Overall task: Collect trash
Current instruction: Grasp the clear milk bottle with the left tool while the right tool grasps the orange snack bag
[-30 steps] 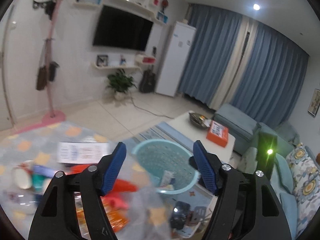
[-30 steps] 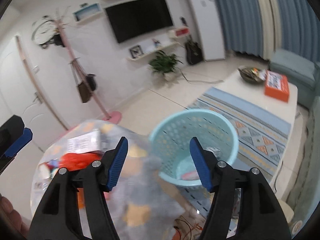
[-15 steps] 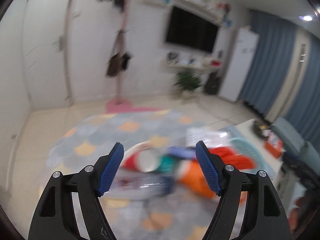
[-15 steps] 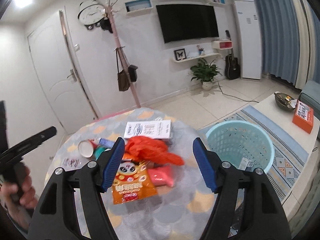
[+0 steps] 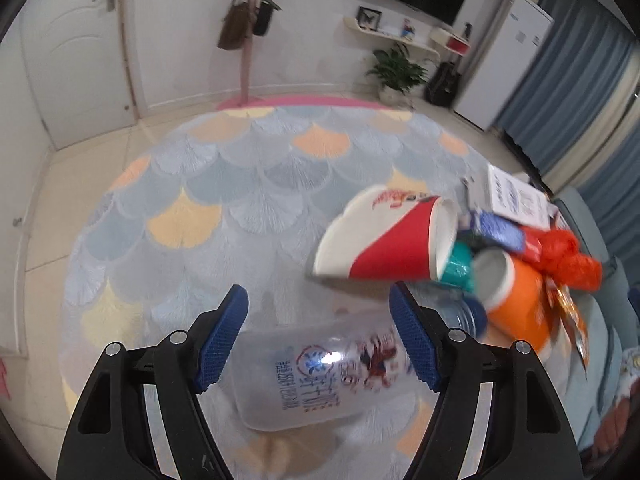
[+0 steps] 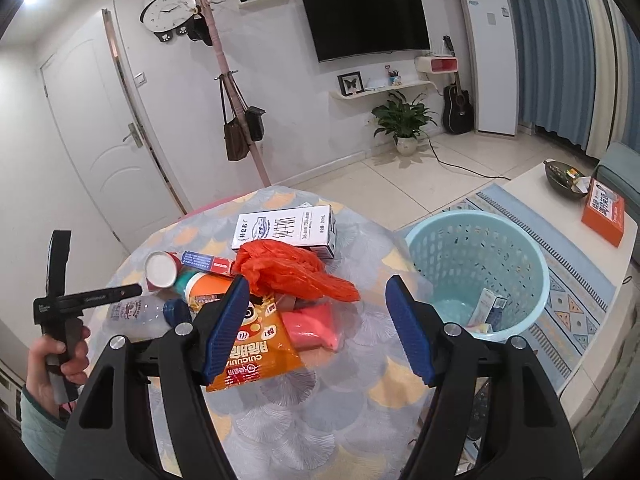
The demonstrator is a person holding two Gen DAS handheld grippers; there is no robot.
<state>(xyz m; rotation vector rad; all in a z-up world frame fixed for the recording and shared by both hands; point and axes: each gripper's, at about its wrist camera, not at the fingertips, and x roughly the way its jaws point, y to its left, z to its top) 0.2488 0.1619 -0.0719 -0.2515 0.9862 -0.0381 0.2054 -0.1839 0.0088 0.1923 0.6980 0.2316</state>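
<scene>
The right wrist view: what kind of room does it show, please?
Most likely a home living room: a wall-mounted television, a coat stand with bags by the door, and a guitar beside a potted plant.

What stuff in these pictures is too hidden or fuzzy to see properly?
- Clear bottle, left wrist view: its label is blurred and unreadable.
- Bottle's blue cap, same view: half hidden behind the left gripper.
- Orange snack bag, right wrist view: its left part is covered by the right gripper.
- Basket, right wrist view: the trash inside is too small to name.
</scene>
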